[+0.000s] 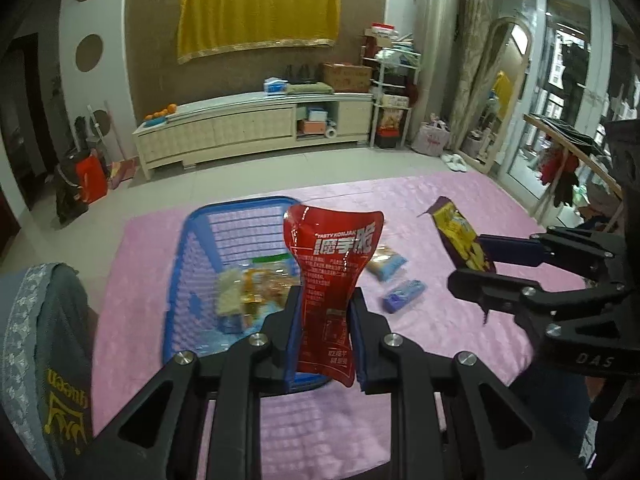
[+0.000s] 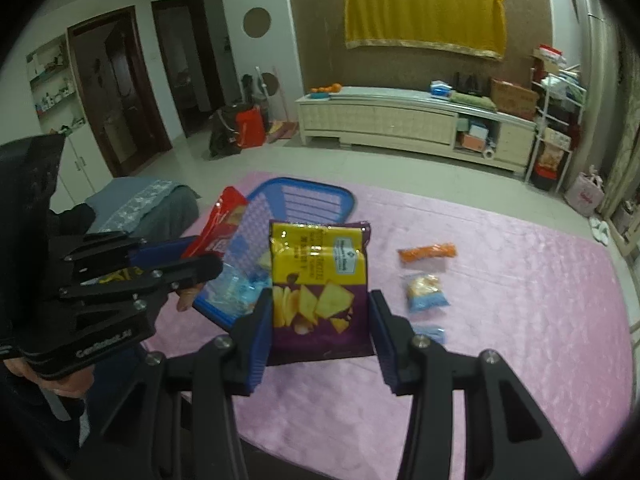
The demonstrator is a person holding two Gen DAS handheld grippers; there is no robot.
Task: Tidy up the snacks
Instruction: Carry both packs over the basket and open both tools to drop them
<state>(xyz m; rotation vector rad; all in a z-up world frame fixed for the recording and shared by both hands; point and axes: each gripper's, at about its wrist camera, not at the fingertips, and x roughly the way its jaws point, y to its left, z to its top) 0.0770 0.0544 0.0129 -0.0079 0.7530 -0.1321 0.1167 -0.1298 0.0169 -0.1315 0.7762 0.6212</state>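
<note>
My left gripper (image 1: 325, 304) is shut on a red konjac snack pouch (image 1: 332, 272) and holds it upright above the near edge of the blue basket (image 1: 200, 240). The basket holds several snack packs (image 1: 256, 288). My right gripper (image 2: 320, 312) is shut on a yellow and purple chip bag (image 2: 320, 288), held above the pink cloth to the right of the basket (image 2: 320, 196). The right gripper (image 1: 476, 268) with the chip bag (image 1: 464, 236) also shows in the left wrist view. The left gripper (image 2: 204, 256) with the red pouch (image 2: 224, 220) shows in the right wrist view.
The table is covered by a pink cloth (image 2: 500, 300). Loose on it lie an orange packet (image 2: 428, 252), a blue and yellow pack (image 2: 426, 292) and a small blue pack (image 2: 432, 332). A grey covered chair back (image 1: 44, 320) stands at the left.
</note>
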